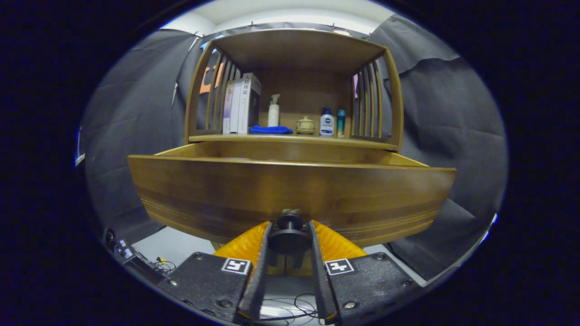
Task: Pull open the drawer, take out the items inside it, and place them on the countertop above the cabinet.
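Drawer (pixel 290 190) directly ahead of the gripper, pulled out from the cabinet (pixel 294 59); its wooden front panel spans wide, side walls visible running back to the cabinet body. Inside of the drawer hidden behind the front panel from this low angle; contents cannot be told.

Dark round drawer knob (pixel 290 235) sits between the two fingers. Gripper (pixel 290 233) clenched on the knob: both fingers press against its sides, one on each flank. Knob's stem meets the drawer front at its lower middle.

Above and beyond the drawer, the countertop (pixel 362 142) of the cabinet, with an open shelf hutch over it, slatted sides left and right. On the countertop, beyond the fingers, from left to right:
- several boxes (pixel 242 104) standing upright, pressed together, against the left slats
- blue cloth (pixel 271 130) lying flat, just beside the boxes
- white spray bottle (pixel 273 111) upright, behind the cloth
- small lidded ceramic jar (pixel 305 125), near middle
- white bottle with dark cap (pixel 326 123), upright
- teal bottle (pixel 340 123), just beside the white one, near the right slats

Below the fingers, pale floor with loose cables (pixel 294 308). A dark device (pixel 131 258) with wires lies low to the left, under the drawer's left end. Black cloth wall hangs behind and to both sides of the cabinet.
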The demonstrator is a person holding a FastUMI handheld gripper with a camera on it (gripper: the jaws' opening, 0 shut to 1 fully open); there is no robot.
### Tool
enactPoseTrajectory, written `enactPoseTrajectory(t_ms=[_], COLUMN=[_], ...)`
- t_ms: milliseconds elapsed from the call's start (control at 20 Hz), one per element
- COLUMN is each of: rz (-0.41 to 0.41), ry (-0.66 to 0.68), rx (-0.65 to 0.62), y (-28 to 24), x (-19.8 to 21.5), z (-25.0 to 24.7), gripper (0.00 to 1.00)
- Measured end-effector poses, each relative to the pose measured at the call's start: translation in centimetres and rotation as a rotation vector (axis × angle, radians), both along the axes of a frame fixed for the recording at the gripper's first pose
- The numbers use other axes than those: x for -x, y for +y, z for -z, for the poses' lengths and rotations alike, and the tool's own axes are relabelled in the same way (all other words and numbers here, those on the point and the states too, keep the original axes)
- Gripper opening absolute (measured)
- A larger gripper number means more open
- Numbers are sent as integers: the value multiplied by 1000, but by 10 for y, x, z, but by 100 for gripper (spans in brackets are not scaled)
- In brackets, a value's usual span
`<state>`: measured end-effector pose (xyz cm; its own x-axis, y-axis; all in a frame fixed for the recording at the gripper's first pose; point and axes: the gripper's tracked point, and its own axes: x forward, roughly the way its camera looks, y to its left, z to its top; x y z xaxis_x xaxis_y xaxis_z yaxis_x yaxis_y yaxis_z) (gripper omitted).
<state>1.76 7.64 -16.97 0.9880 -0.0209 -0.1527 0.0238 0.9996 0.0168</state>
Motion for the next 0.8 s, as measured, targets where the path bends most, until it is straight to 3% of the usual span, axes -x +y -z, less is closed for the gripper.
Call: enactPoseTrajectory(t_ms=[300,800], rz=[7,-6], ry=[-81,-124], rx=[40,-26], y=[-15,-38], x=[30,16], z=[-42,-146], gripper=[100,100])
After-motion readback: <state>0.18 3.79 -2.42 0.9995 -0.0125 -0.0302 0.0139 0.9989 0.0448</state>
